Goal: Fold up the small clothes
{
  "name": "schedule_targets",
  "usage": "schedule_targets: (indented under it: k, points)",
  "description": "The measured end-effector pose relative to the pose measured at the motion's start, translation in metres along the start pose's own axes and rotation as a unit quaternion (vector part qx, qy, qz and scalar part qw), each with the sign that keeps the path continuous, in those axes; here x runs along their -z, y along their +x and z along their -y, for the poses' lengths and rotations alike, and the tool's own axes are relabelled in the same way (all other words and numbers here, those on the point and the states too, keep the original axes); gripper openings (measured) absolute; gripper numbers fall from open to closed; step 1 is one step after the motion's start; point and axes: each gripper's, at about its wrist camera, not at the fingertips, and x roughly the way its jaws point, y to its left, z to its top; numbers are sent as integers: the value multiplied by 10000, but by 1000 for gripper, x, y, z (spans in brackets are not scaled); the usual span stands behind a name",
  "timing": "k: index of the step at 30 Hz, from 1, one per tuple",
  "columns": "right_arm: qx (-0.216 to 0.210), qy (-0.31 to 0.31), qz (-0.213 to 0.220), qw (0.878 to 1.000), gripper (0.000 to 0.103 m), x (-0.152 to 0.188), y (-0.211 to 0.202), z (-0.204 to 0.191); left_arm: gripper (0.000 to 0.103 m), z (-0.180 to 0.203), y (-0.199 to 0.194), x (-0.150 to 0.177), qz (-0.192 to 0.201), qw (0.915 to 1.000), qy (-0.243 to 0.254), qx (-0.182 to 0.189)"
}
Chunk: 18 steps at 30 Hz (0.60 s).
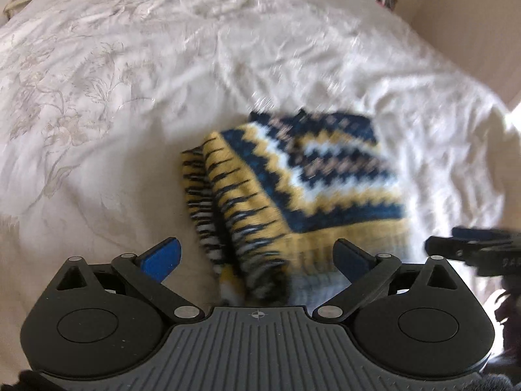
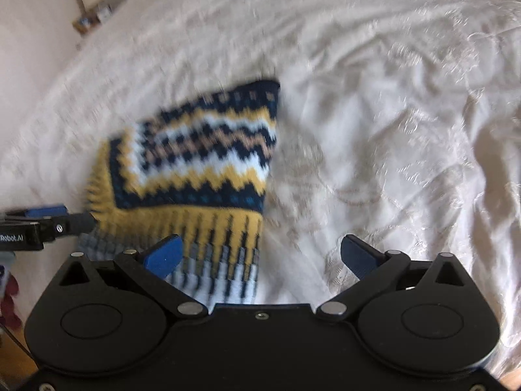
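Item: knitted garment (image 1: 293,189), zigzag-patterned in navy, yellow, white and tan, with a striped ribbed hem. It is laid on a white bedspread (image 1: 130,114), folded over along one side, and is blurred in both views.

Left gripper (image 1: 257,254): blue-padded fingers are spread wide apart and released, with the garment's ribbed hem lying between them; no grasp is seen.

Right gripper (image 2: 260,254): fingers are likewise spread and released, nothing held. Its left finger is seen over the garment's hem; its right finger is over bare bedspread.

Each gripper is visible at the edge of the other's view, just beside the garment's near corners.

Surroundings: faint floral embroidery is noted on the crumpled bedspread. A bedside stand (image 2: 89,16) with small objects is seen at the far corner, too blurred to identify. A beige wall (image 1: 456,32) is seen beyond.
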Motion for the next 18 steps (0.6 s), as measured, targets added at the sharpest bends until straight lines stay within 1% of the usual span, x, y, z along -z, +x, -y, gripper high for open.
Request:
schedule_targets:
  k: [2, 4, 5, 8, 11, 13, 14, 16, 18]
  points:
    - [-44, -16, 181, 9998, 103, 1, -16, -2, 100, 7, -13, 1, 75, 9995, -241, 175]
    - [-113, -51, 322, 9994, 103, 1, -30, -3, 90, 14, -26, 1, 168, 9990, -382, 179]
    - [-159, -72, 379, 9991, 103, 3, -38, -5, 89, 20, -32, 2, 222, 9989, -404, 96]
    - [-203, -221, 543, 9981, 103, 6, -56, -9, 89, 40, -49, 7, 352, 9984, -399, -201]
    - [-290, -328, 679, 9967, 103, 10, -70, -10, 89, 59, -61, 14, 461, 9966, -279, -619]
    - [-368, -444, 786, 9952, 103, 14, -80, -13, 89, 68, -66, 17, 465, 9941, -283, -934]
    - [-432, -503, 843, 9942, 103, 17, -84, -14, 89, 72, -69, 20, 479, 9931, -269, -1036]
    - [-511, -561, 953, 9926, 102, 22, -91, -16, 89, 78, -76, 27, 555, 9923, -261, -1076]
    - [-458, -628, 1045, 9915, 102, 25, -98, -20, 89, 82, -82, 32, 585, 9916, -312, -1110]
